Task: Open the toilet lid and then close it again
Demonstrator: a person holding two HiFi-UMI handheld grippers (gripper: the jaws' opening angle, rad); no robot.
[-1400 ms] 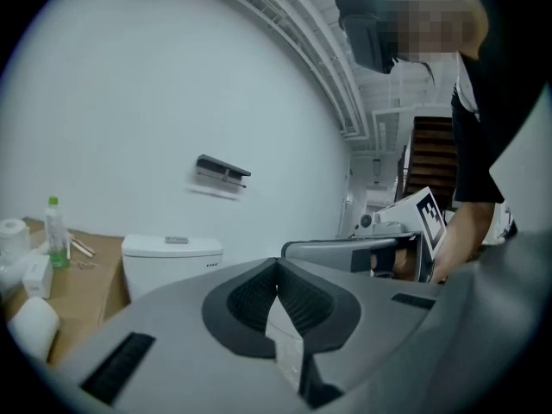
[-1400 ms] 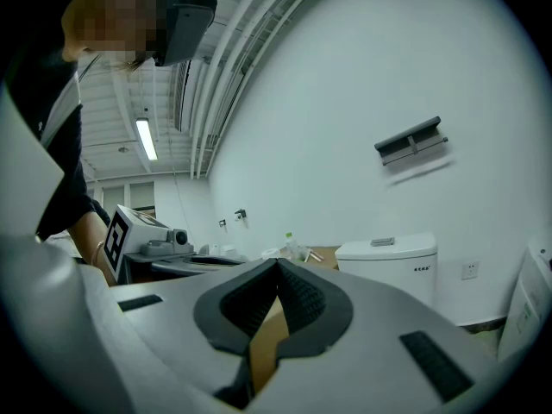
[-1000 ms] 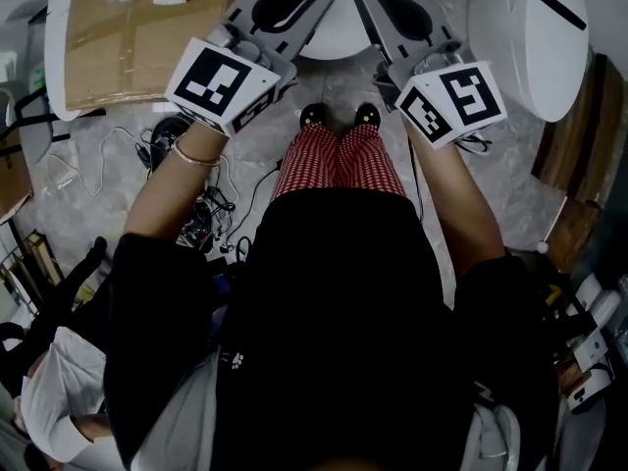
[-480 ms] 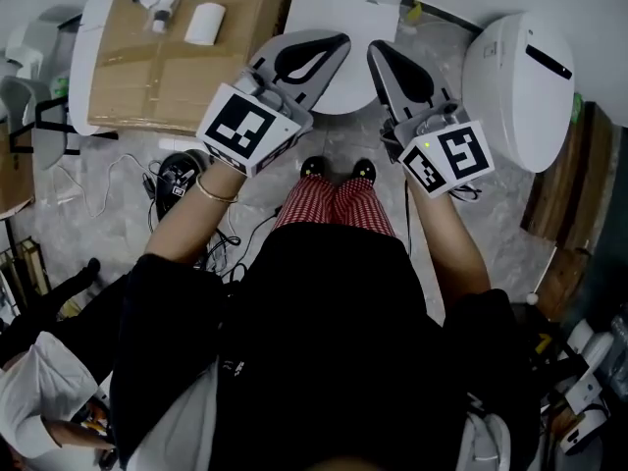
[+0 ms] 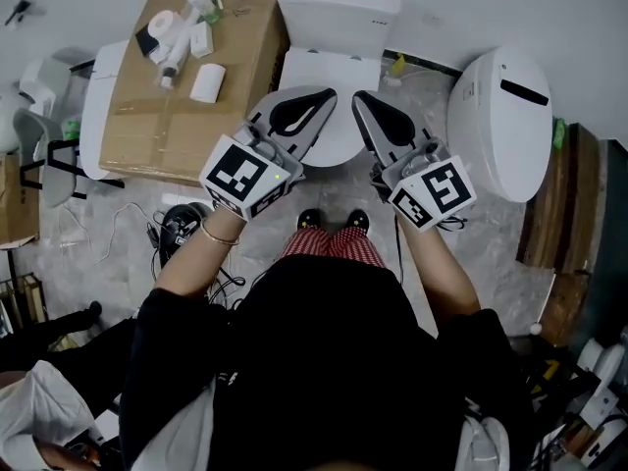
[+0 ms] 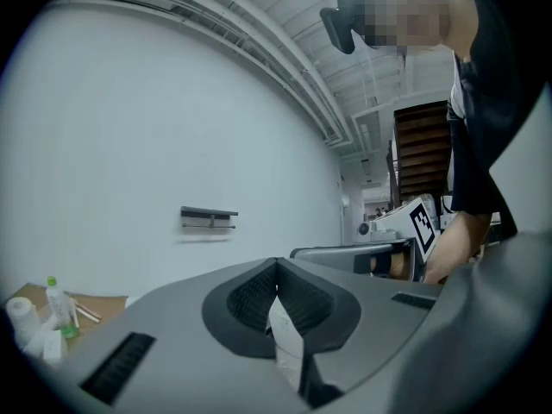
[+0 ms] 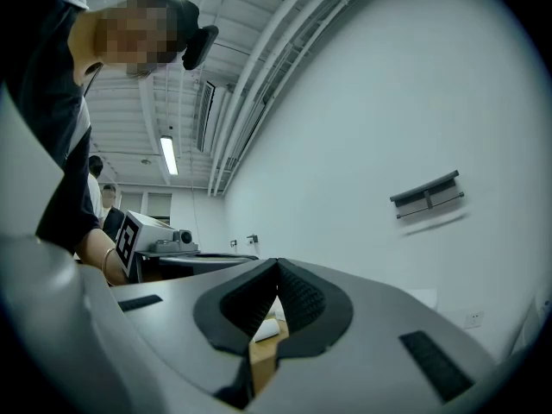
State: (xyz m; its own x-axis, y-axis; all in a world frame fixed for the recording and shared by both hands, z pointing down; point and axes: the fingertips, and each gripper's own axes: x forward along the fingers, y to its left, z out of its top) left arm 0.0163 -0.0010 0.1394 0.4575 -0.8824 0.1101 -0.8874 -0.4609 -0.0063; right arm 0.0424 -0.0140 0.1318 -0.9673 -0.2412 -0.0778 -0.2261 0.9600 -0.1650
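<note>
Your left gripper (image 5: pixel 319 104) and right gripper (image 5: pixel 368 108) side by side, both pairs of jaws pressed together, empty, just over the toilet lid (image 5: pixel 329 72) at 12 o'clock, cardboard (image 5: pixel 147 116) at 10 o'clock.

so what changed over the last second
Mainly the view: the head camera pulled back, so the tank and the whole toilet lid now show. The left gripper and right gripper stayed side by side over the lid's front, jaws together, nothing held. The lid looks closed, as before.
</note>
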